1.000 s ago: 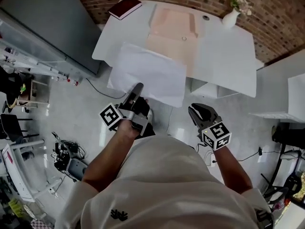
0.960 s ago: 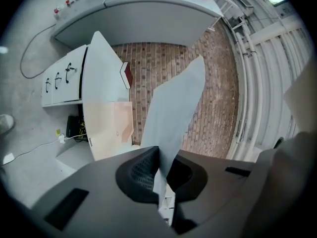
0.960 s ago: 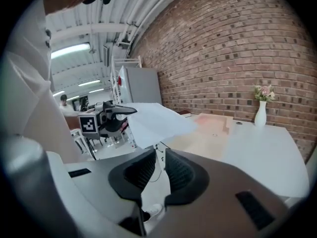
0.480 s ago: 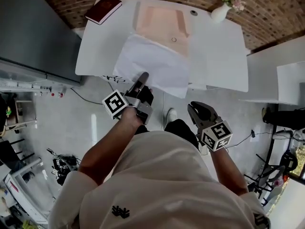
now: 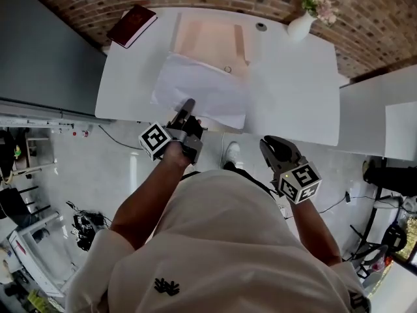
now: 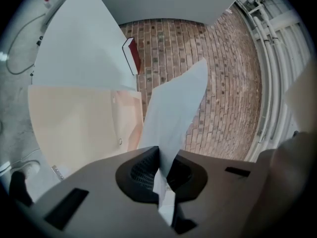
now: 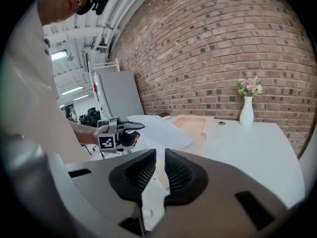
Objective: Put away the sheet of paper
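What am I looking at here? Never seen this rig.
No robot: a person holds a handheld gripper in each hand. The head view looks down from a camera on their head; the two gripper views ride on each tool, looking along its jaws. On the white table lie an open peach folder, a red book and a vase of flowers. The left gripper has its jaws shut on the edge of a sheet of paper, which reaches over part of the folder. The right gripper is empty, jaws slightly apart, short of the table.
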`<state>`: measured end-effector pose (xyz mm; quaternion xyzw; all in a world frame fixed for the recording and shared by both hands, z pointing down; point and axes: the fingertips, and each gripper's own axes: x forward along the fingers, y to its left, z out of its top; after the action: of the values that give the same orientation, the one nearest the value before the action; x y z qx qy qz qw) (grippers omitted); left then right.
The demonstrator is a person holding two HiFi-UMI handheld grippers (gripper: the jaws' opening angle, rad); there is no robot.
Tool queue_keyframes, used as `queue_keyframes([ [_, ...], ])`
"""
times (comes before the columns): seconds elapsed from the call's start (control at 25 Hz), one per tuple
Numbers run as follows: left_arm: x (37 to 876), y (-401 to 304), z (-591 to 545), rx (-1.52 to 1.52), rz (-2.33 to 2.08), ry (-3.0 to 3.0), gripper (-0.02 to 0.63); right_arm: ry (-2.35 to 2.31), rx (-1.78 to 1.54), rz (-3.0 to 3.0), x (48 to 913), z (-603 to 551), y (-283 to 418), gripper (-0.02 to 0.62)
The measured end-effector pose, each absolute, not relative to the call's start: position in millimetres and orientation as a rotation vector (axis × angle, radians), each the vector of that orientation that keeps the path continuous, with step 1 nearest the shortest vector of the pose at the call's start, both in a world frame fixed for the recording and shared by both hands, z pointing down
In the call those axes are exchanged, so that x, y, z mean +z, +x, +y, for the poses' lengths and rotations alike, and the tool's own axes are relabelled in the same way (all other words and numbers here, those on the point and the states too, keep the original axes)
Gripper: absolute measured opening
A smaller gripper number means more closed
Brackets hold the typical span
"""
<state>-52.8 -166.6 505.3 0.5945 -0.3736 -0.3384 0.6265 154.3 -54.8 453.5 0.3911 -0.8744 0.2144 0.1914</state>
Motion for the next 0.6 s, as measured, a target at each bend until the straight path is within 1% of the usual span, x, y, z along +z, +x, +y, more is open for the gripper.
queue_keyframes([
  [0.24, 518.5, -20.1, -197.3, -0.838, -0.914, 1.342, 0.023, 1.02, 0.576, -2.478, 456.6, -99.2, 210.9, 0.077],
  [0.4, 536.5, -10.6, -209.2, -0.875, -0.978, 1.289, 0.023, 0.978, 0.59, -2.472, 463.1, -115.0, 245.2, 0.077],
  [0.6, 558.1, -5.2, -228.5, -0.866, -1.019, 1.24, 0.023, 0.969, 0.627, -2.441, 474.4, -130.4, 268.2, 0.077],
])
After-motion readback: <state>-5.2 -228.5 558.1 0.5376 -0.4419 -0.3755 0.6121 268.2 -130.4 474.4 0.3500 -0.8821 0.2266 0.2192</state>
